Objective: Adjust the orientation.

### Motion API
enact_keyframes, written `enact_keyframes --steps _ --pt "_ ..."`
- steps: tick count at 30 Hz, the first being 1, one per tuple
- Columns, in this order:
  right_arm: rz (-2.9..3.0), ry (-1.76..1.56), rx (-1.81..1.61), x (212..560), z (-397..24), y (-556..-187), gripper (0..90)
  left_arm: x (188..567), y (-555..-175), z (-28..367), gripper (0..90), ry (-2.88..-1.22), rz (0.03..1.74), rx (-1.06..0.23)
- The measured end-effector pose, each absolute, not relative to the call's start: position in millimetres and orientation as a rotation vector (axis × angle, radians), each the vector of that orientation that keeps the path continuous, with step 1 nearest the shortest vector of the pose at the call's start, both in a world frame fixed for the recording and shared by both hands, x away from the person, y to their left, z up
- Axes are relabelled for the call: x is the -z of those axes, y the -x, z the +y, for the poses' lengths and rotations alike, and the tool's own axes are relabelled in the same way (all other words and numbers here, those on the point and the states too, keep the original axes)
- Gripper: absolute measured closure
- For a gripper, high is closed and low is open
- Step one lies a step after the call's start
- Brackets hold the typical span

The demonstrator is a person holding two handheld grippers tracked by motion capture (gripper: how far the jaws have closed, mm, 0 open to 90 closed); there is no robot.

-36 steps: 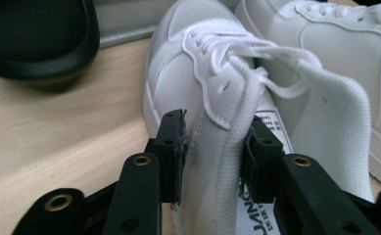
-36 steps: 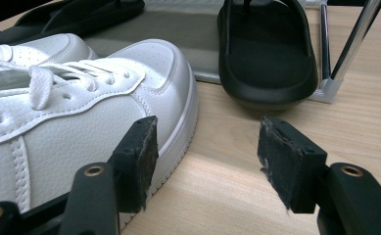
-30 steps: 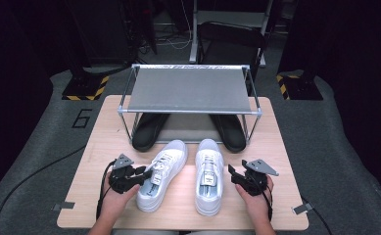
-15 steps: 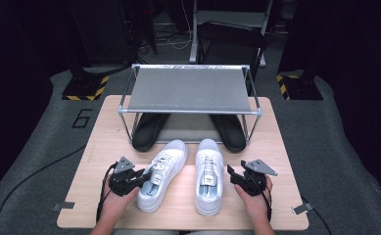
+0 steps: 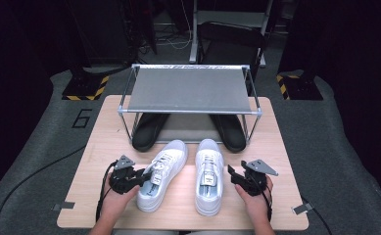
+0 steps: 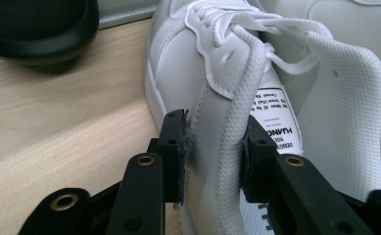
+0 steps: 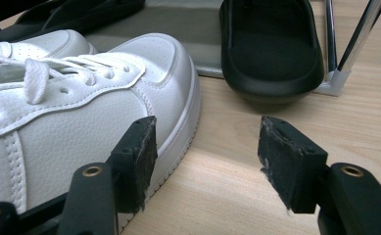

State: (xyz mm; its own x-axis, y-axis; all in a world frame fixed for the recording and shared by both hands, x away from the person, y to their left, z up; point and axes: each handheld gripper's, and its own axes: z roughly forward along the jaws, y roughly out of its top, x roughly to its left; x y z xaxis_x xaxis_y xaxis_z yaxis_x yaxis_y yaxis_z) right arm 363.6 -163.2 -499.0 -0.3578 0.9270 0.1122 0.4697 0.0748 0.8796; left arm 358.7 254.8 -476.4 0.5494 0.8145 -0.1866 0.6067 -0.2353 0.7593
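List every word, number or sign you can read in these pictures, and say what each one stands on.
"6": painted on the grey floor mat left of the table.
"HUANQ...": rest cut off, on the label inside the left white shoe.
Smaller print on that label: too small to read.
Label inside the right white shoe: too blurred to read.

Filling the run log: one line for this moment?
left gripper: shut on left white sneaker collar | right gripper: open beside right white sneaker
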Motion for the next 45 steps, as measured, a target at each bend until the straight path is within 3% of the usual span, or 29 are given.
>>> enact_keyframes --steps 15,45 --pt "1.854 -1.397 -1.230 499.5 -164.8 -363.1 39.5 475.7 -352.5 250.1 81.1 -1.955 1.157 -0.420" --pt "1.833 -1.422 -1.242 501.3 -167.1 -363.2 39.5 468.6 -349.6 254.2 83.3 -1.868 1.147 -0.388"
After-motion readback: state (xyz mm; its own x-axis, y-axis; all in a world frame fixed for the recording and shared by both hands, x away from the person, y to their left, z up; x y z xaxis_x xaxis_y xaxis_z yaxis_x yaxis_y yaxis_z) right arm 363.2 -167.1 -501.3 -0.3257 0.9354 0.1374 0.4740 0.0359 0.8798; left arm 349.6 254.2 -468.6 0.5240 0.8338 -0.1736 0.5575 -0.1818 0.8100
